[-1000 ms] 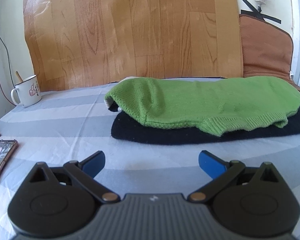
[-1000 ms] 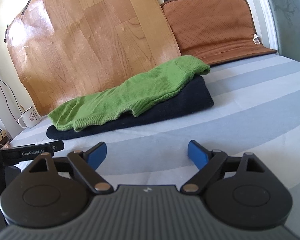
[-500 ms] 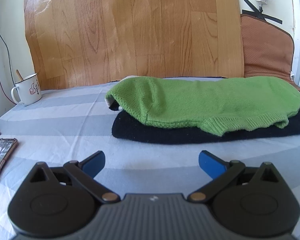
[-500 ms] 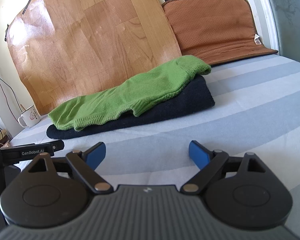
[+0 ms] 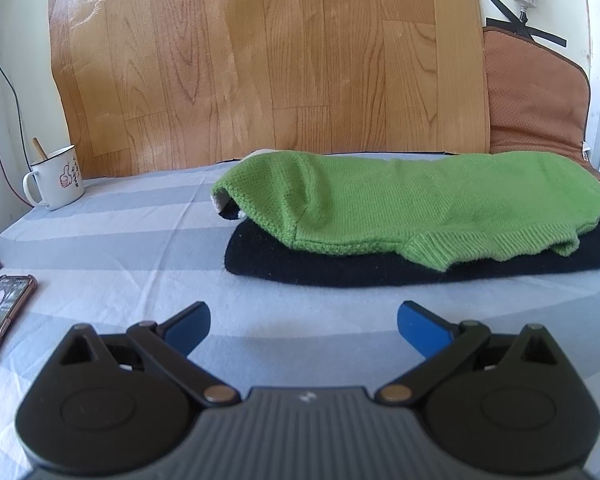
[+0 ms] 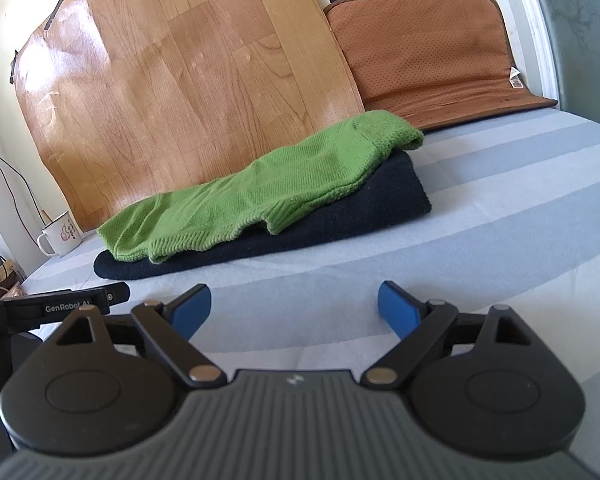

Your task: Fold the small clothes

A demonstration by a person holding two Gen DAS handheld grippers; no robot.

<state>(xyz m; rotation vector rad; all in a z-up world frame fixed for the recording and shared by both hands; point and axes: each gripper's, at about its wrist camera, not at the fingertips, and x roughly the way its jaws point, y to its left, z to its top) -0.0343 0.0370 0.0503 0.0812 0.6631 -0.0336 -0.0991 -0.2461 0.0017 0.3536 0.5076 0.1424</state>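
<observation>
From your left wrist camera, your left gripper (image 5: 303, 322) hangs with its blue pads spread wide and nothing between them, over bare striped bedsheet (image 5: 120, 248). Ahead of it, well apart, the green knit sweater (image 5: 412, 208) lies folded on top of a dark navy garment (image 5: 380, 268), both near the wood-pattern board (image 5: 260, 60) leaning at the back. A white enamel mug (image 5: 56, 178) stands at the far left, and a phone (image 5: 0, 308) lies at the left edge.

From your right wrist camera, your right gripper (image 6: 294, 308) is likewise spread wide and empty above the sheet. The sweater and the navy garment (image 6: 340, 216) sit ahead and to the left, apart from the pads. A brown perforated mat (image 6: 428, 52) leans behind the pile.
</observation>
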